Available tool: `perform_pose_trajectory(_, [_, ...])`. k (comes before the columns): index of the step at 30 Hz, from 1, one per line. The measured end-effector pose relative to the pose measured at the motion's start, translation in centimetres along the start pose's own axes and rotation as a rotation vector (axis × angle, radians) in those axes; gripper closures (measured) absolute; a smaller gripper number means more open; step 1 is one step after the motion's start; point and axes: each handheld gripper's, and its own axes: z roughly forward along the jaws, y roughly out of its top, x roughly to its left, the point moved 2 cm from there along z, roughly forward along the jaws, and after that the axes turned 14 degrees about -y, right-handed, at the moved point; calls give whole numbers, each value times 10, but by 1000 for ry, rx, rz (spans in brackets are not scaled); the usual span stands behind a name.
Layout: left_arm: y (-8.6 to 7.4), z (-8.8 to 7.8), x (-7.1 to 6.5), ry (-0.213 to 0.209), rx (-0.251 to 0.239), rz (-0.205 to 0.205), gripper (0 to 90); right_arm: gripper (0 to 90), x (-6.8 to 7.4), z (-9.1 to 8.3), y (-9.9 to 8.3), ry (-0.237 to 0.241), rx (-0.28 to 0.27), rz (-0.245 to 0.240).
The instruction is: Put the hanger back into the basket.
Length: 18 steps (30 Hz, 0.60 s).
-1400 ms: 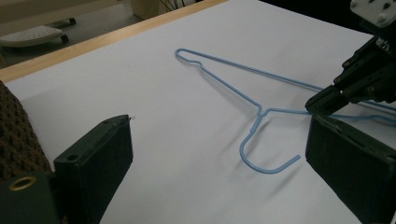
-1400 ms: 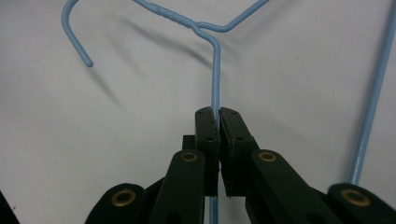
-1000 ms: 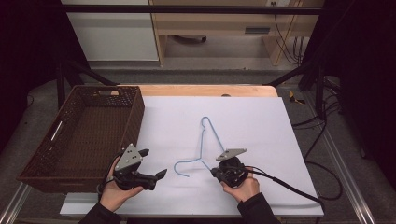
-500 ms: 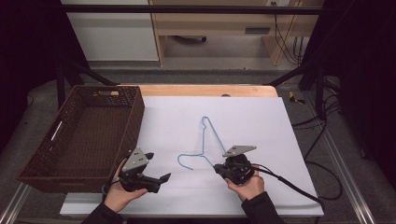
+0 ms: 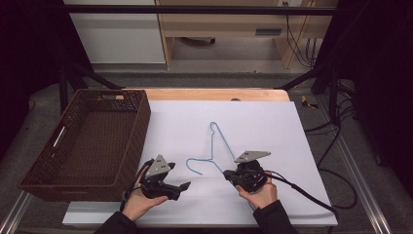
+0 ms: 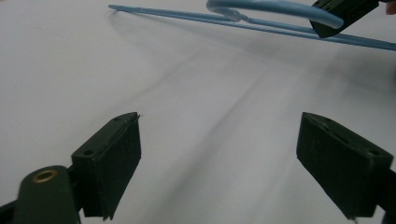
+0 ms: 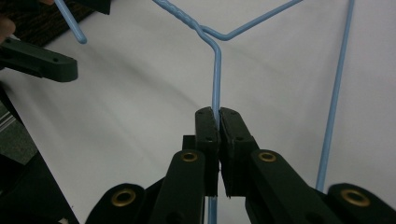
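So the right gripper [image 7: 218,113] is already pinching the blue wire hanger [image 5: 217,142] on the white table [image 5: 272,126], while the left gripper [image 5: 181,189], jaws wide with nothing between them, has just been closing a little near the hook; basket [image 5: 87,141] is waiting, so I'm guessing it's barely started

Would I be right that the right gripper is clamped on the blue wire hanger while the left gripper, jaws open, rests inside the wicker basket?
Not quite: the left gripper is over the white table, beside the basket, as the high view shows. The right gripper is indeed clamped on the hanger.
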Motion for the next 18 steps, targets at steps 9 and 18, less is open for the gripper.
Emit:
perform_pose_trajectory(9, [16,12,2,-18,-33,18,212,876,-1,-3,1,4,-7,9])
perform_pose_trajectory(18, [31,25,-2,-51,-61,38,282,876,-3,-8,3,3,-26,16])
